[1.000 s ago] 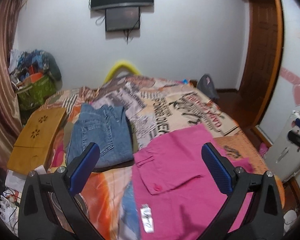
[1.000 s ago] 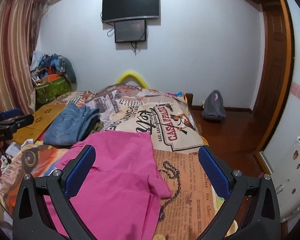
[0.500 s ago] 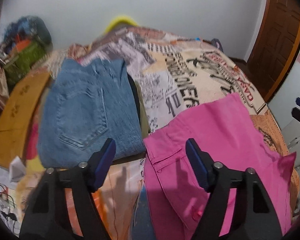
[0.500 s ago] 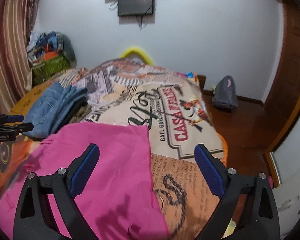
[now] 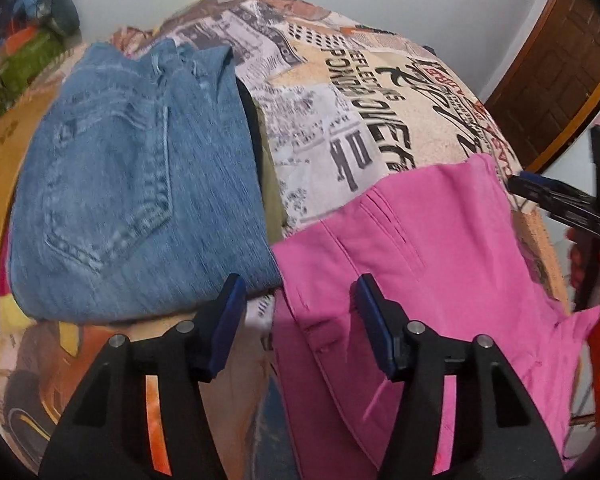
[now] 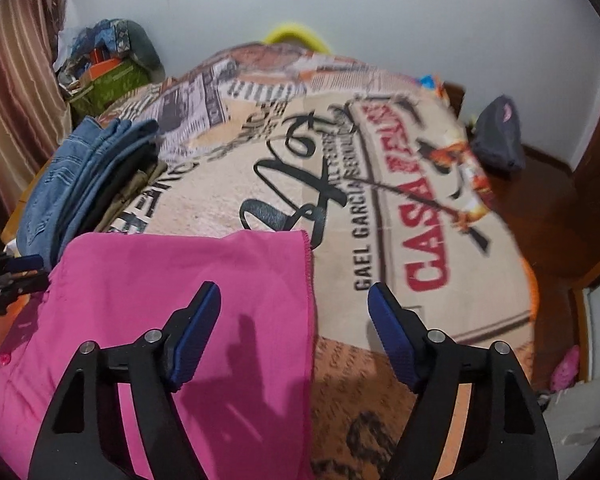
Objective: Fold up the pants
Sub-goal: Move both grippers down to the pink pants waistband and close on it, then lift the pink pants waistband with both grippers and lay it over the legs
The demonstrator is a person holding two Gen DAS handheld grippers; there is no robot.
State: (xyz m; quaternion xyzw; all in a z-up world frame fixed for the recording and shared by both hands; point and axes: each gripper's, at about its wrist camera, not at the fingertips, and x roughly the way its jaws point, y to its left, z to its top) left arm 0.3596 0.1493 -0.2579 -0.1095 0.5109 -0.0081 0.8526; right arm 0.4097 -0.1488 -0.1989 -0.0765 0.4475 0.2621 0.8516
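Note:
Pink pants (image 5: pixel 412 256) lie flat on the printed bedspread (image 5: pixel 364 120). They also show in the right wrist view (image 6: pixel 180 292). My left gripper (image 5: pixel 298 300) is open and empty, low over the pants' near left corner, beside the folded jeans. My right gripper (image 6: pixel 294 312) is open and empty, straddling the pants' right edge near the far corner. The right gripper shows at the right edge of the left wrist view (image 5: pixel 556 200).
A stack of folded blue jeans (image 5: pixel 136 184) over darker garments lies left of the pink pants, also in the right wrist view (image 6: pixel 76 184). A pile of bags (image 6: pixel 108 64) sits at the far left. A dark bag (image 6: pixel 500 140) lies on the floor right.
Both grippers have moved forward and down toward the pink pants, and their jaws have narrowed. The pants have not moved.

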